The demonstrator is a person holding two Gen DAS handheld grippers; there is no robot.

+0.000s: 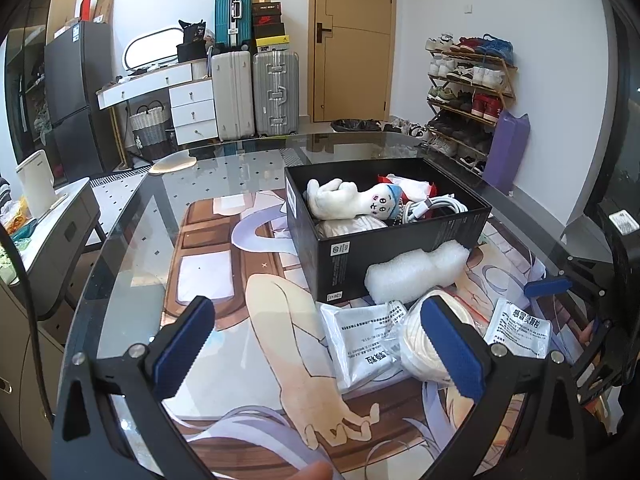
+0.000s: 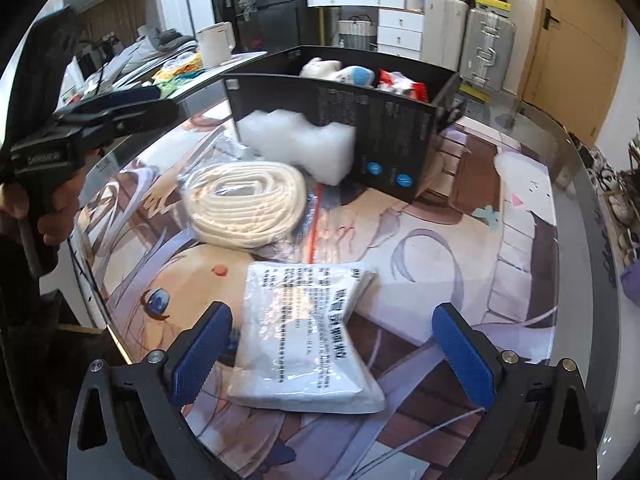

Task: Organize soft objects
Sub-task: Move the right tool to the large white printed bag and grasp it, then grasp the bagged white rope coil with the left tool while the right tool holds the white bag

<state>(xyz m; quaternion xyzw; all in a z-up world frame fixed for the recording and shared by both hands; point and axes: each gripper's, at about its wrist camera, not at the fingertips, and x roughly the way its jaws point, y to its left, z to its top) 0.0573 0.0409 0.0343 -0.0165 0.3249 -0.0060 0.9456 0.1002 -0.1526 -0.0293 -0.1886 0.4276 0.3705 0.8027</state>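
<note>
A black box (image 1: 400,248) on the table holds a white plush toy (image 1: 348,200) and a white cable. A bubble-wrap roll (image 1: 416,272) leans against its near wall. A cream rope coil (image 1: 420,344) in a clear bag lies between two white printed packets (image 1: 364,340) (image 1: 520,332). My left gripper (image 1: 320,344) hovers open over the table, its right finger in front of the coil. My right gripper (image 2: 332,356) is open, low over a white packet (image 2: 308,340) that lies between its fingers. Beyond that packet are the coil (image 2: 244,204), the bubble wrap (image 2: 300,144) and the box (image 2: 380,120).
The glass table (image 1: 132,248) covers a printed mat. A hand (image 2: 56,208) holds the left gripper (image 2: 160,106) at the left of the right wrist view. One blue pad (image 1: 547,285) of the right gripper shows at the right edge. Suitcases, drawers and a shoe rack (image 1: 468,92) stand behind.
</note>
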